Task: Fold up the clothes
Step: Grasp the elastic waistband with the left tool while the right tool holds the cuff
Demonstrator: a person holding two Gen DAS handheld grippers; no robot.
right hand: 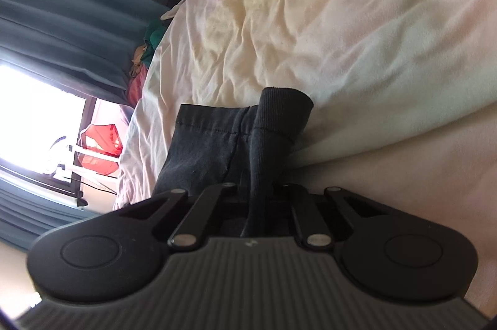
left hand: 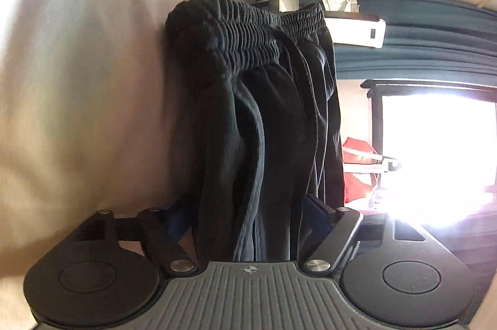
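The black trousers [left hand: 264, 119] are held at two places, apparently so that they stretch out above the bed [right hand: 326, 19] before being laid down for folding. The left claw [left hand: 248, 224] stands part open around a thick bunch of gathered cloth below the elastic waistband [left hand: 245, 32]; the blue pads sit at either side of the bunch, and whether they truly press on it I cannot tell. The waistband hangs at the far end of that bunch, against the pale bed cover [left hand: 77, 81].

The right claw [right hand: 254, 205] is clamped narrow on a thin fold of the same dark cloth, near the hemmed leg end [right hand: 211, 128] and the ribbed cuff [right hand: 285, 109]. Both of these stick out just beyond the claw and lie touching the bed's rumpled sheet, close to the bed's near edge, where the sheet rolls over.

Beyond the cuff the bed is open and free of other clothes, so there is room to spread the trousers towards its middle. Off the bed's far side stand blue curtains [right hand: 62, 4], a bright window [right hand: 34, 119], a red bag [right hand: 102, 143] and a small heap of coloured things [right hand: 149, 50]; all stay well apart from the trousers. My judgement: the thick bunch could slip from the left claw if the pads are slack
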